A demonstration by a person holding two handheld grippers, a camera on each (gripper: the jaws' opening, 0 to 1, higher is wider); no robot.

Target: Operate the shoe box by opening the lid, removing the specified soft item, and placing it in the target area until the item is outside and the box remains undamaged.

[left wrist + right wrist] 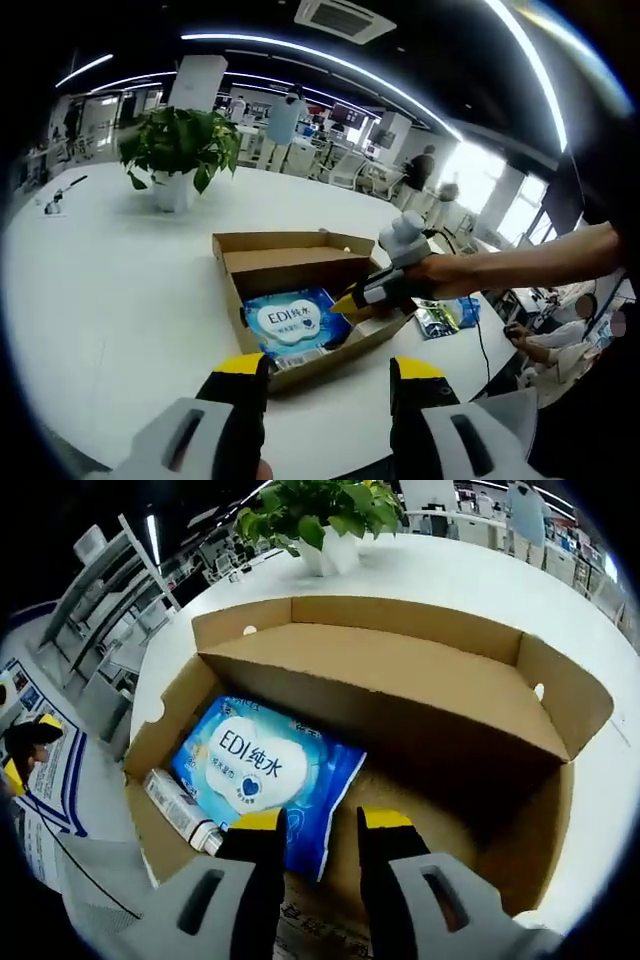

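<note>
An open cardboard shoe box (262,244) lies on the white table (110,290), its lid flap (400,670) folded back. Inside lies a blue soft packet (292,322) printed "EDI" (262,765), with a small white carton (180,810) beside it. My right gripper (321,820) is down inside the box with its jaws apart, and the packet's near corner sits between them. In the left gripper view that same right gripper (350,300) comes in from the right, held by a hand. My left gripper (328,368) hovers open in front of the box, holding nothing.
A potted plant (180,150) stands behind the box on the table. Blue packets (445,315) lie on the table to the right of the box. People and desks fill the office beyond. A cable (480,340) hangs off the right table edge.
</note>
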